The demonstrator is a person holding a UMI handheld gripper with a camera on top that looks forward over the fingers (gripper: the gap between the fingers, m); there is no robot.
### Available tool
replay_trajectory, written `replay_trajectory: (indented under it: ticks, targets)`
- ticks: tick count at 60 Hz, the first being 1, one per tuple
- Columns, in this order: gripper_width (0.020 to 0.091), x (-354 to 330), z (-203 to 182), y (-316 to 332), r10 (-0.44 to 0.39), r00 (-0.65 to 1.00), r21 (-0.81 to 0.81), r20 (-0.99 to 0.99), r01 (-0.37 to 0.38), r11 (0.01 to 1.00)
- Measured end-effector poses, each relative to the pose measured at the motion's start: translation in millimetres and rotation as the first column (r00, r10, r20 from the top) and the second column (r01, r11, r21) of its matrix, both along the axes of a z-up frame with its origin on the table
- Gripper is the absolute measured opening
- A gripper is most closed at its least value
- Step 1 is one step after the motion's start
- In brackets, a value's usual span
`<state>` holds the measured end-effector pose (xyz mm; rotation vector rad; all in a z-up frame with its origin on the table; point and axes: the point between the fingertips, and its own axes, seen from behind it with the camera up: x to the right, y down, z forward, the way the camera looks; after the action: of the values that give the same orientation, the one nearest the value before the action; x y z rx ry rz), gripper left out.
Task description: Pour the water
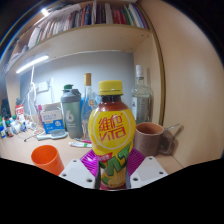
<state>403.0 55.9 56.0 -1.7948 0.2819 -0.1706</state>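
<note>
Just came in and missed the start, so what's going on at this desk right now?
A hand-held gripper has its two fingers closed on a drink bottle with a yellow cap and label, held upright over the desk. An orange cup sits just ahead to one side and a brown mug to the other. No pouring yet. Other bottles and a bookshelf stand behind.

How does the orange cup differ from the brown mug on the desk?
The orange cup is bright orange with no visible handle; the brown mug is dull pinkish brown and has a handle on its side. The orange cup stands on one side of the yellow-labelled bottle held in the gripper, the brown mug on the other. Both stand upright with open tops on the desk.
</note>
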Motion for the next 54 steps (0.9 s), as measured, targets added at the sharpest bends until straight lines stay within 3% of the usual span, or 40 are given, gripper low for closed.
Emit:
replay_trajectory:
  ticks: [5,14,20,21,35,54]
  targets:
    - [0.0368,1.4,-0.8,1.1,-0.01,1.0,-0.008,-0.022,0.01,1.0]
    - [0.0549,-0.8,-7.2,-4.5,-0.008,0.999,-0.082,-0.052,0.003,0.997]
    - [0.0827,-2.2,-4.4,-23.7,-0.031,0.997,-0.121,-0.066,0.023,0.992]
    - [0.0848,-2.6,-2.0,-27.2,-0.034,0.998,-0.118,-0.056,0.027,0.993]
    - [0.0834,-46.8,15.2,-115.4,-0.038,0.999,-0.186,-0.029,0.032,0.982]
    - [0.0834,-145.4,97.8,-274.4,-0.044,0.999,-0.187,-0.033,0.037,0.982]
